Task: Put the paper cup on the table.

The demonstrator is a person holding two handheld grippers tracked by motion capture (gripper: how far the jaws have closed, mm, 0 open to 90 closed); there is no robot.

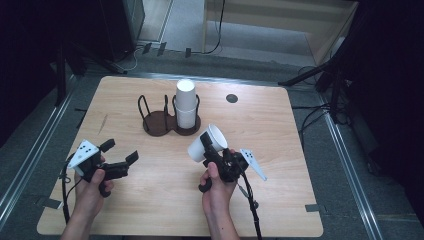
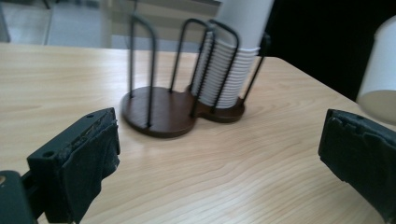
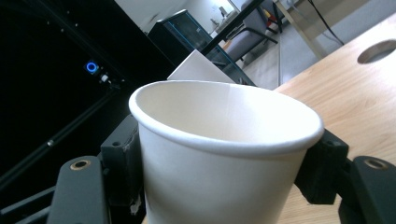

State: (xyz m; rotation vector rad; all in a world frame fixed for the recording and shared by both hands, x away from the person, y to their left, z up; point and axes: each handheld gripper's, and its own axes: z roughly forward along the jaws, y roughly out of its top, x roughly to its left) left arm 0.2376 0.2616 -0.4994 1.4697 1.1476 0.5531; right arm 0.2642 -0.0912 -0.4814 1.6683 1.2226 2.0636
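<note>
A dark brown two-bay cup holder [image 1: 159, 123] with black wire posts stands at the table's far middle. Its right bay holds a stack of white paper cups [image 1: 185, 102]; its left bay is empty. In the left gripper view the holder [image 2: 159, 112] and the stack [image 2: 233, 65] stand just ahead. My right gripper [image 1: 206, 146] is shut on a single white paper cup [image 1: 207, 141], tilted, in front of the holder. That cup [image 3: 224, 140] sits between my right gripper [image 3: 224, 182] jaws, mouth towards the camera. My left gripper [image 1: 120, 151] stands open and empty, left of centre [image 2: 224, 158].
The wooden table [image 1: 150, 200] has a round hole [image 1: 231, 98] at the far right of the holder. Dark stands and cables lie on the floor around the table. The held cup [image 2: 380, 79] shows at the right edge of the left gripper view.
</note>
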